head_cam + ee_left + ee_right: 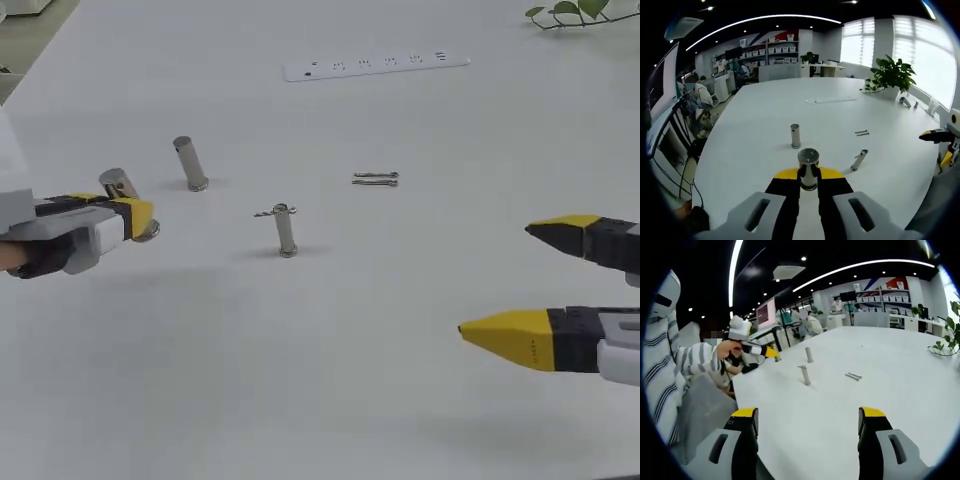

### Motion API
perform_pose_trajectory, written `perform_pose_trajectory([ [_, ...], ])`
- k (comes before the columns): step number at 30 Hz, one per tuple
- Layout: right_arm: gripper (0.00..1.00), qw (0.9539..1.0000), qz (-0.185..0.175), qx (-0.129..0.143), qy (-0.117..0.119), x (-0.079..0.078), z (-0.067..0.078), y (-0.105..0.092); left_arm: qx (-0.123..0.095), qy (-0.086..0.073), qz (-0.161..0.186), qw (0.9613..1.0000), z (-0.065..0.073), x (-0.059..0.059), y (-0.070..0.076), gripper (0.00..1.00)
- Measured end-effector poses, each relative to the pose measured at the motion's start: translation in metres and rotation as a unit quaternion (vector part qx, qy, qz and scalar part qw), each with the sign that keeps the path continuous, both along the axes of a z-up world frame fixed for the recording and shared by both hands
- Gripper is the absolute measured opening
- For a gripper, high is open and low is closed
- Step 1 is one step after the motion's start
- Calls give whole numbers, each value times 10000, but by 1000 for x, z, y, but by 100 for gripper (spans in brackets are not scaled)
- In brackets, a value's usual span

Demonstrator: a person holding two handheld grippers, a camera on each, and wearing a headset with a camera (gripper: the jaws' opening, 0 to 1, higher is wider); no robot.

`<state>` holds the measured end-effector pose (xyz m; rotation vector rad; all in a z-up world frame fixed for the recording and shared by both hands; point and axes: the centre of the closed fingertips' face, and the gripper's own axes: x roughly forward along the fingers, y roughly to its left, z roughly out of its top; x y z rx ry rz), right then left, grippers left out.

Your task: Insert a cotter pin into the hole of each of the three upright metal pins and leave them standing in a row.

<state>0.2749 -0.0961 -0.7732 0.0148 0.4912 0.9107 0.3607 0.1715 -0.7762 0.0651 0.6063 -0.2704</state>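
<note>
Left gripper (138,216) clamped on held metal pin (118,184), upright at the left of the table (330,390). Right gripper (494,279) has jaws wide, empty. Middle pin (285,232) stands with a cotter pin (272,212) through its head. Third pin (189,163) stands bare behind. Two loose cotter pins (375,179) lie side by side to the right.

The left claw (140,216) comes in from the left edge of the head view, lying roughly level. Its jaws are closed around a metal pin (118,184) that stands upright between the yellow tips. The right claw (497,281) enters from the lower right edge, pointing left, with its two yellow-tipped jaws spread wide apart. In the right gripper view, a striped sleeve (695,365) at middle left leads to the left claw.
</note>
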Motion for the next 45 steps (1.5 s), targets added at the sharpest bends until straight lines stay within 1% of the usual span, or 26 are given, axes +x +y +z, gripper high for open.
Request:
perform_pose_trajectory([
  [3, 83, 10000, 6, 2, -5, 0, 0, 0, 11, 60, 13, 10000, -3, -4, -5, 11],
  [6, 83, 10000, -1, 34, -8, -1, 0, 0, -50, 110, 13, 9999, -7, -6, -11, 11],
  [7, 83, 10000, 4, 33, -6, -2, 0, 0, -66, 124, 15, 9999, -6, -9, -15, 11],
  [8, 83, 10000, 8, 19, 2, -2, -1, 0, -108, 143, 31, 9998, -7, -9, -18, 11],
  [9, 83, 10000, 11, -2, 17, -3, -2, 0, -206, 168, 80, 9996, -8, -10, -21, 11],
  [11, 83, 10000, 10, -20, 51, -4, -5, -1, -251, 161, 62, 9995, -10, -11, -28, 11],
  [13, 83, 10000, 10, -24, 66, -5, -6, -1, -253, 136, 43, 9996, -11, -11, -32, 11],
  [14, 83, 10000, 9, -34, 66, -6, -6, -1, -250, 119, 22, 9996, -12, -11, -37, 11],
  [16, 83, 10000, 7, -47, 61, -7, -6, -2, -242, 217, -62, 9995, -17, -14, -44, 11],
  [17, 83, 10000, 7, -50, 62, -7, -6, -2, -215, 226, -76, 9995, -18, -15, -46, 11],
  [18, 83, 10000, 6, -61, 63, -7, -6, -2, -122, 215, -131, 9996, -20, -16, -49, 11],
  [21, 83, 10000, -4, -78, 50, -6, -5, -3, -141, 273, -118, 9995, -24, -20, -57, 11],
  [24, 83, 10000, -3, -75, 43, -6, -5, -3, -182, 416, -197, 9988, -32, -26, -67, 11],
  [29, 83, 9999, 41, -102, 65, -8, -7, -1, -166, 519, -300, 9981, -44, -37, -83, 11],
  [31, 83, 9999, 80, -122, 71, -9, -8, 0, -132, 532, -323, 9980, -48, -41, -88, 11],
  [32, 83, 9999, 87, -126, 79, -9, -8, 0, -115, 539, -344, 9979, -50, -42, -90, 11],
  [35, 83, 9998, 99, -132, 93, -10, -9, 1, -155, 600, -356, 9974, -56, -46, -96, 11],
  [37, 83, 9998, 109, -130, 104, -10, -10, 1, -182, 650, -319, 9972, -61, -47, -97, 11],
  [41, 83, 9997, 128, -136, 128, -11, -11, 3, -212, 700, -299, 9969, -67, -49, -97, 11],
  [42, 83, 9997, 129, -131, 132, -11, -11, 3, -195, 684, -286, 9971, -68, -49, -98, 11],
  [43, 83, 9997, 128, -131, 138, -12, -12, 3, -187, 628, -276, 9975, -67, -47, -97, 11],
  [45, 83, 9997, 128, -137, 144, -12, -12, 4, -191, 621, -242, 9976, -67, -46, -97, 11],
])
